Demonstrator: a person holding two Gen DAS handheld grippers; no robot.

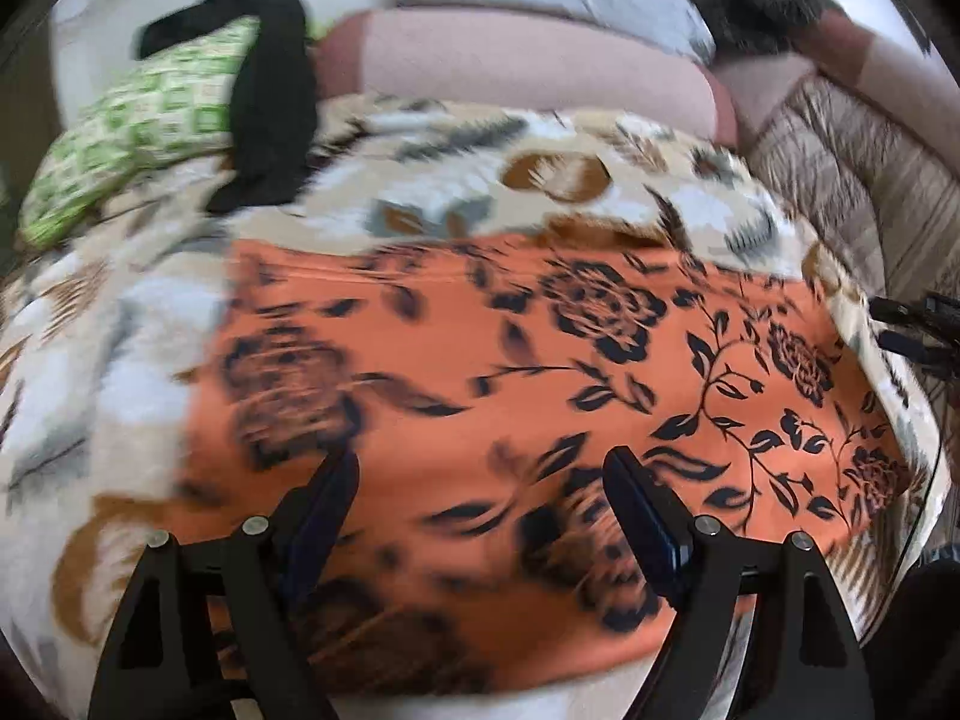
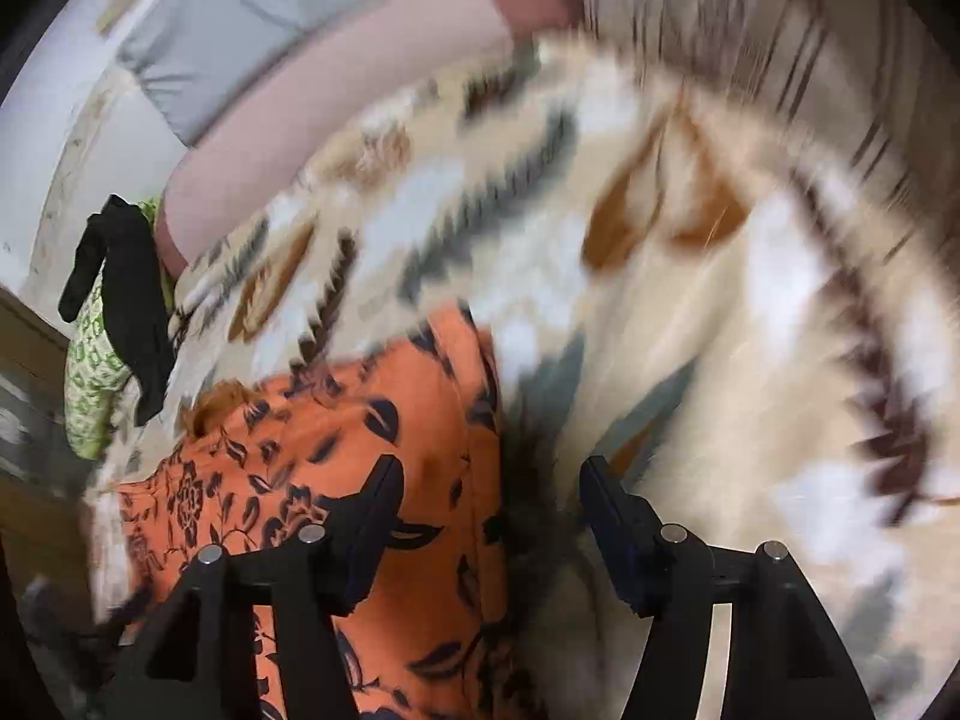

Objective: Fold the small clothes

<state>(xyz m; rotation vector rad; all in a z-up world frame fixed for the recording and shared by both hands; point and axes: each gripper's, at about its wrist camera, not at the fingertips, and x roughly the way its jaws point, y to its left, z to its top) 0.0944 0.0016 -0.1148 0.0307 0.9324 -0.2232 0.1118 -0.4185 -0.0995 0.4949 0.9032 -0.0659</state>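
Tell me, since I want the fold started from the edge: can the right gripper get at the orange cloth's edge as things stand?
Probably yes. The right gripper is open, and the orange cloth lies flat on the blanket, its edge between the fingers with nothing over it.

- The left wrist view looks forward and down between its two fingers (image 1: 336, 492), close over the orange floral cloth (image 1: 516, 372), which fills the space ahead of the fingertips.
- The right wrist view looks down from close by; the cloth's edge (image 2: 360, 420) lies under its left finger (image 2: 378, 498), and the patterned blanket (image 2: 690, 312) spreads ahead and right.
- Both views share the cloth, the blanket, the black garment (image 1: 270, 90) (image 2: 129, 294) on the green pillow (image 1: 132, 126) (image 2: 90, 378), far beyond the fingers to the left.
- Both are motion-blurred.
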